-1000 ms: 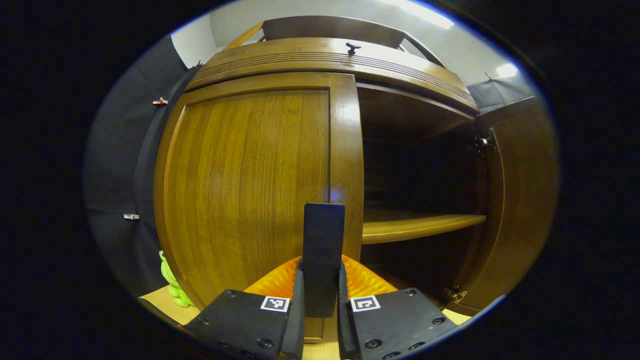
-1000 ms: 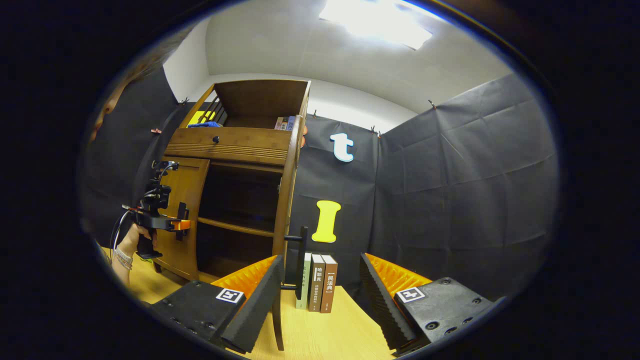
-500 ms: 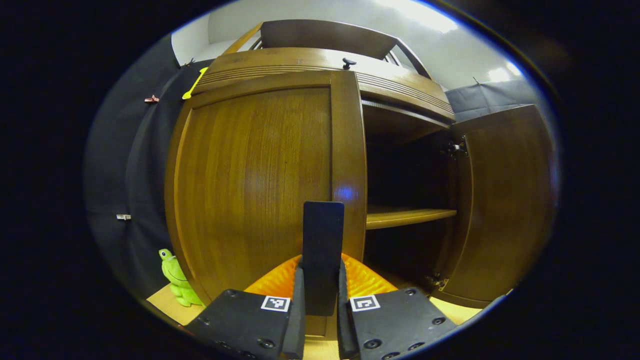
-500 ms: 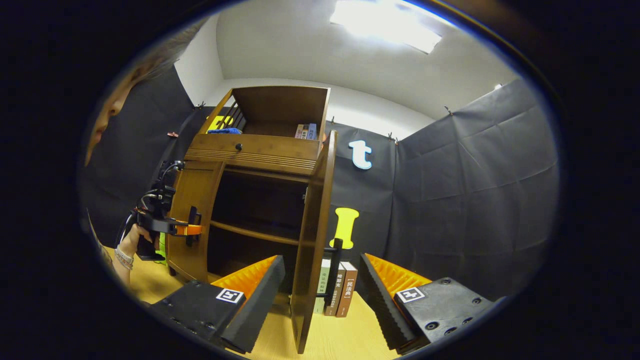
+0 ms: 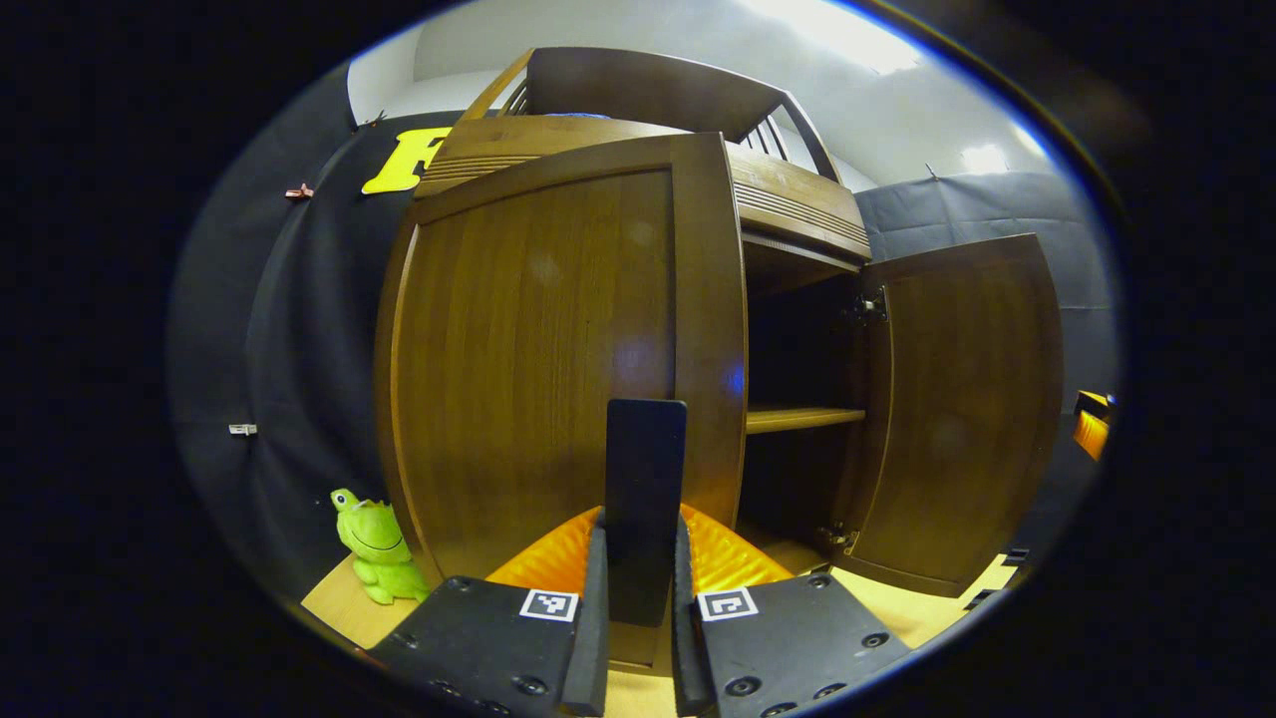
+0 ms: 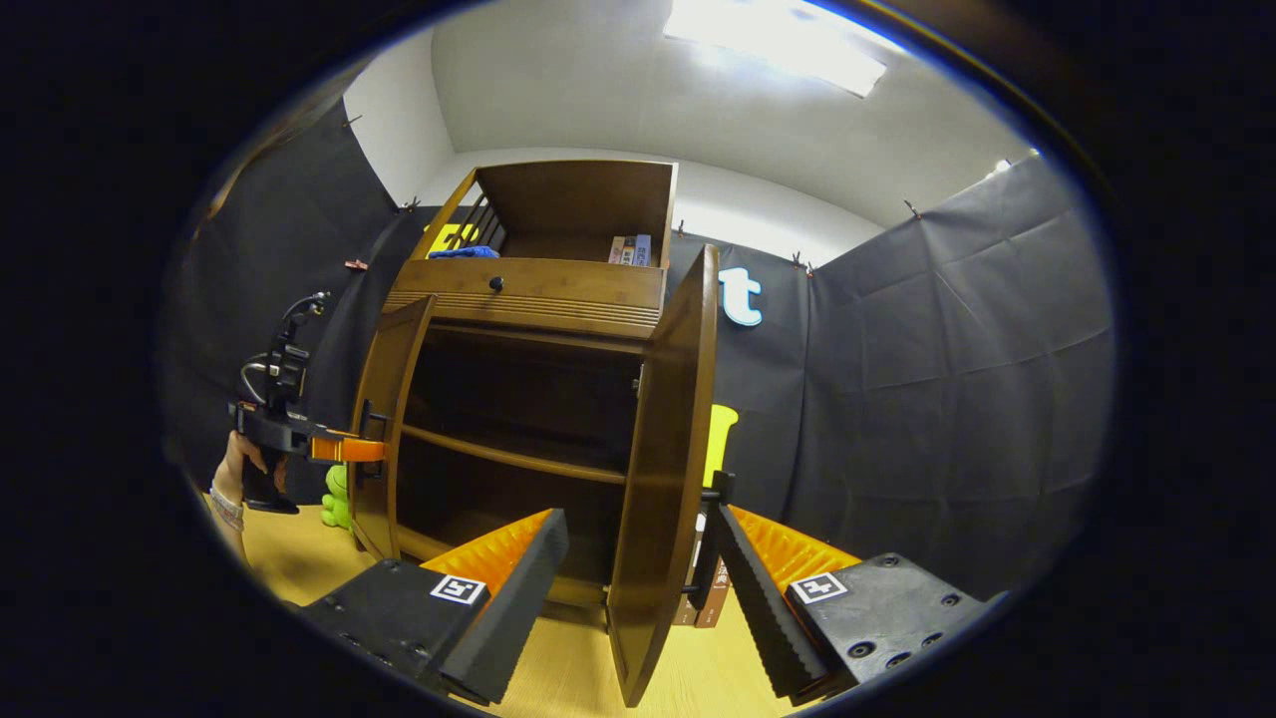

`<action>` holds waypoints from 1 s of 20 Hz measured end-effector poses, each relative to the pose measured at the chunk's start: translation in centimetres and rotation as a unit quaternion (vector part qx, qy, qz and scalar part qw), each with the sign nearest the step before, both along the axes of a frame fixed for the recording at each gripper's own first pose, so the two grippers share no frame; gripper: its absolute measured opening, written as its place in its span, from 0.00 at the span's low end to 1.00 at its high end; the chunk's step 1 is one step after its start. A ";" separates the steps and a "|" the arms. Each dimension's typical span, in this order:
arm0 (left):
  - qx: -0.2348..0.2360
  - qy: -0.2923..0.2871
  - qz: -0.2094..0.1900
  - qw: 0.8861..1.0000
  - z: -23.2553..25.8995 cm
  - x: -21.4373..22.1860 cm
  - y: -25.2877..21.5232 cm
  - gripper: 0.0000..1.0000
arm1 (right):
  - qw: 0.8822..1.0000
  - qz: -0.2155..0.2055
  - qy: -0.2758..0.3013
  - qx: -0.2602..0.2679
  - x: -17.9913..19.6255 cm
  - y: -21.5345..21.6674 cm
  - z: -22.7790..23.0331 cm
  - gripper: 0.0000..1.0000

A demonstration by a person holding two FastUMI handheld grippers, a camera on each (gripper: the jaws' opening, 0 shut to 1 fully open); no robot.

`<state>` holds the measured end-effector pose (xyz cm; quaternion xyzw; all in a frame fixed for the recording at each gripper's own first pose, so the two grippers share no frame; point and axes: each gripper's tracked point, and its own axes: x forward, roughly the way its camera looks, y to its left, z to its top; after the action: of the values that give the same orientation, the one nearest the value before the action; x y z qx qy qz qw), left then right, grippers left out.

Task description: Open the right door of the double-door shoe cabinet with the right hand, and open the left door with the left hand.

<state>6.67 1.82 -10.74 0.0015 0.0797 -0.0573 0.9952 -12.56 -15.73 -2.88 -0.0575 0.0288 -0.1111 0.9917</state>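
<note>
The left gripper (image 5: pixel 638 638) sits at the bottom middle of the left gripper view. Its two fingers are squeezed tight on the dark handle (image 5: pixel 645 499) of the left door (image 5: pixel 558 359). The left door fills the middle of this view and stands a little way out from the shoe cabinet (image 5: pixel 797 214). To its right is the dark inside of the cabinet with a shelf (image 5: pixel 802 419). The right door (image 5: pixel 962 409) stands wide open at the right side. A green toy frog (image 5: pixel 374 543) sits on the wooden floor (image 5: pixel 329 603) at the lower left, just beside the cabinet.

In the right gripper view, the right gripper (image 6: pixel 638 598) is at the bottom. Its fingers are spread wide apart and squeeze nothing. The edge of the right door (image 6: pixel 663 469) stands between them in the picture. The right door's handle (image 6: pixel 713 538) is just beside the finger (image 6: pixel 758 608) on the right; I cannot tell if they touch. At the middle left, a hand (image 6: pixel 244 469) holds the left gripper (image 6: pixel 364 454) against the left door (image 6: pixel 384 419). Books (image 6: pixel 628 249) and a blue thing (image 6: pixel 464 252) sit on top of the cabinet, near the top middle.
</note>
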 end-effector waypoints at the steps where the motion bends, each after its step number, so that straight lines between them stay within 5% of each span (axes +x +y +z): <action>1: -0.001 0.001 -0.001 1.000 0.1 -0.6 0.3 0.30 | 1.000 0.004 0.001 0.001 0.1 0.5 -0.1 0.95; 20: 0.008 0.007 0.055 0.998 1.5 -9.6 8.8 0.27 | 0.995 0.100 0.021 0.022 3.5 9.7 -2.1 0.95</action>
<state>-2.93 10.60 -9.21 0.0045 0.0875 -0.0017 0.9962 -9.08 -6.06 -5.01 -0.0409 0.0463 -0.0093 0.9980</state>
